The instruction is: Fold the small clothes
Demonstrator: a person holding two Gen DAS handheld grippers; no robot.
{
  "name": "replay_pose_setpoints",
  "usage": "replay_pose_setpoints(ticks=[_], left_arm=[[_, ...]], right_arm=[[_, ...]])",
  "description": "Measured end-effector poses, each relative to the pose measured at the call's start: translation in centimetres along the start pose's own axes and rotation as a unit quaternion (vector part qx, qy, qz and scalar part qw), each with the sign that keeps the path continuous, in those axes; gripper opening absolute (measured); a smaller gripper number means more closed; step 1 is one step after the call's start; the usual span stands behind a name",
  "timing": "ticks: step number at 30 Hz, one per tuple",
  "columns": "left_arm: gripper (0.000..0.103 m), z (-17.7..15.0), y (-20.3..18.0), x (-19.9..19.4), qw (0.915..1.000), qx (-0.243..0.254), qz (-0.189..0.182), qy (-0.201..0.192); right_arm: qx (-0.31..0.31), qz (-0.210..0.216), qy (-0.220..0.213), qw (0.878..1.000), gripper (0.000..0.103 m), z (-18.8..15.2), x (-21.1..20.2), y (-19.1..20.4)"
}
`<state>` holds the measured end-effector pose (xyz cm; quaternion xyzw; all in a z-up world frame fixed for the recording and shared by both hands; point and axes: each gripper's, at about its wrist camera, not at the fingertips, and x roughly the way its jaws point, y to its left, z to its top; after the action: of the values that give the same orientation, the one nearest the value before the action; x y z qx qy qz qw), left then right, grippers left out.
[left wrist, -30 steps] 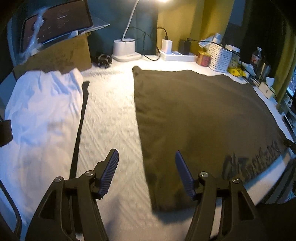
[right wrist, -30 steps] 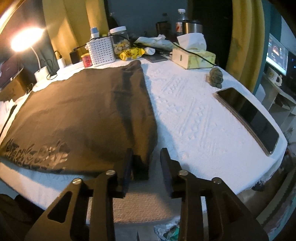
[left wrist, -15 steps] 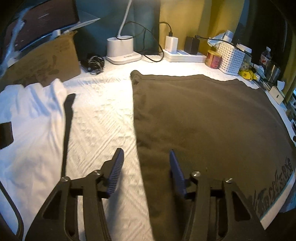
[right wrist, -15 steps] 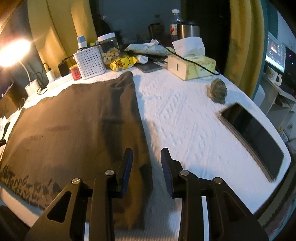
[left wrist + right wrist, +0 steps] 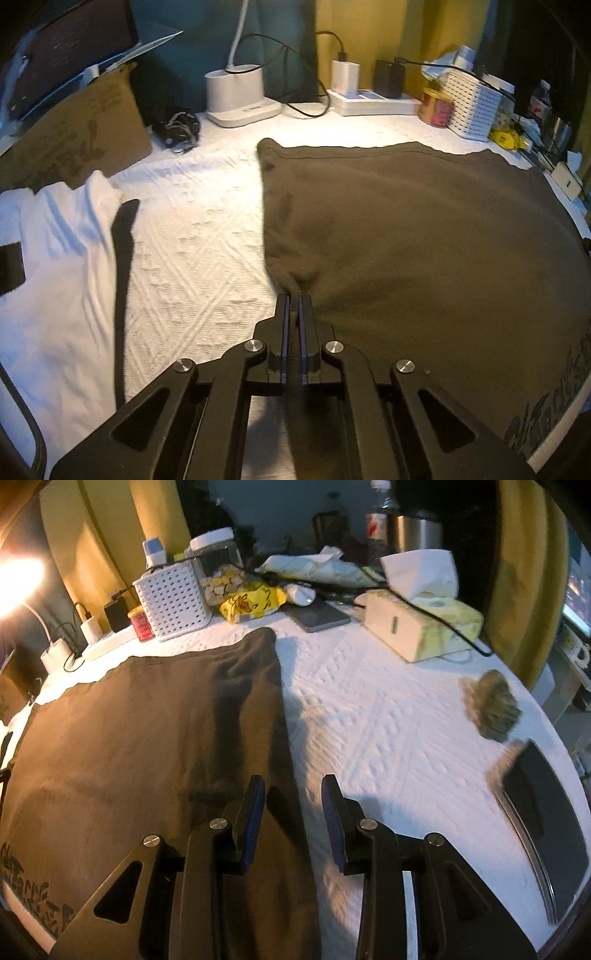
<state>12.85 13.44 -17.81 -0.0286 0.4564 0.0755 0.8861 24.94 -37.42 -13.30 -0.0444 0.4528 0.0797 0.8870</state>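
Left tongs (image 5: pixel 293 301) clenched on dark shirt (image 5: pixel 424 236) left edge; right tongs (image 5: pixel 293 794) released, straddling shirt's right edge: pinch, lift evenly.

The left gripper (image 5: pixel 294 300) has just closed its jaws on the left edge of the dark olive-brown garment (image 5: pixel 424 236), and the cloth puckers into small folds where the pads pinch it. The garment lies spread flat on the white textured table cover (image 5: pixel 199 258), with dark printed lettering (image 5: pixel 550 406) near its lower right border. To the left lies a white garment (image 5: pixel 55 266) with a black strap (image 5: pixel 123 258) along its edge. At the back stand a white lamp base (image 5: pixel 240 94), a power strip (image 5: pixel 369 103), a small tin (image 5: pixel 437 107), a white perforated basket (image 5: pixel 472 105) and a brown cardboard box (image 5: pixel 74 136).
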Motion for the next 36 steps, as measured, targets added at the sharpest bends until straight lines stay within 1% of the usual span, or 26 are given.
replay_pose_setpoints(ticks=[1,3,4,5,7,8,11,13,15,19,23,26,31,32,34,35,36], left_arm=[[0.003,0.0,0.2,-0.1,1.0000,-0.002,0.003,0.000],[0.003,0.1,0.2,0.0,1.0000,0.001,0.006,0.005],[0.003,0.0,0.1,0.1,0.9999,0.007,0.009,0.006],[0.003,0.0,-0.1,0.2,0.9999,0.008,0.009,0.007],[0.003,0.1,-0.1,0.3,0.9999,0.005,0.004,0.008],[0.004,0.2,-0.1,0.3,1.0000,0.002,0.001,0.008],[0.005,0.5,0.0,0.3,0.9999,-0.005,-0.003,0.011],[0.006,0.6,-0.1,0.2,0.9999,-0.002,0.006,0.013],[0.006,0.7,-0.2,0.1,0.9996,0.000,0.025,0.009],[0.006,1.1,0.3,-1.0,0.9995,-0.013,0.027,-0.011],[0.006,1.4,-0.2,-1.7,0.9995,-0.004,0.022,-0.023],[0.006,1.5,-1.1,-1.9,0.9992,0.008,0.029,-0.026],[0.006,1.4,-2.7,-1.6,0.9993,0.024,0.021,-0.021],[0.008,1.3,-3.1,-1.6,0.9993,0.027,0.019,-0.019],[0.027,1.2,-3.8,-1.6,0.9992,0.032,0.012,-0.018],[0.054,1.2,-4.2,-1.6,0.9993,0.033,0.006,-0.019],[0.072,1.2,-4.4,-1.8,0.9992,0.032,0.000,-0.022]], right_arm=[[-0.010,0.003,0.006,1.000,0.034,0.0,0.4,0.3],[-0.027,-0.012,0.003,1.000,0.033,0.0,0.6,0.9],[-0.034,-0.015,0.001,0.999,0.027,0.0,0.7,1.1],[-0.037,-0.017,-0.001,0.999,0.004,0.0,0.8,1.2],[-0.032,-0.017,-0.005,0.999,0.004,-0.1,0.7,1.0],[-0.029,-0.021,-0.014,0.999,0.004,-0.1,0.7,0.9],[-0.020,-0.023,-0.016,0.999,0.004,-0.1,0.6,0.4],[-0.017,-0.024,-0.017,0.999,0.004,-0.2,0.6,0.3],[-0.017,-0.028,-0.017,0.999,0.004,-0.2,0.6,0.4],[-0.016,-0.032,-0.018,0.999,0.004,-0.3,0.5,0.4],[-0.011,-0.030,-0.019,0.999,0.004,-0.3,0.5,0.2],[-0.009,-0.030,-0.020,0.999,0.004,-0.3,0.5,0.2],[-0.009,-0.029,-0.020,0.999,0.004,-0.4,0.3,0.2],[-0.008,-0.030,-0.021,0.999,0.004,-0.4,0.3,0.2],[-0.008,-0.030,-0.021,0.999,0.004,-0.4,0.3,0.2],[-0.008,-0.031,-0.021,0.999,0.004,-0.4,0.3,0.2],[-0.008,-0.032,-0.021,0.999,0.004,-0.5,0.3,0.2]])
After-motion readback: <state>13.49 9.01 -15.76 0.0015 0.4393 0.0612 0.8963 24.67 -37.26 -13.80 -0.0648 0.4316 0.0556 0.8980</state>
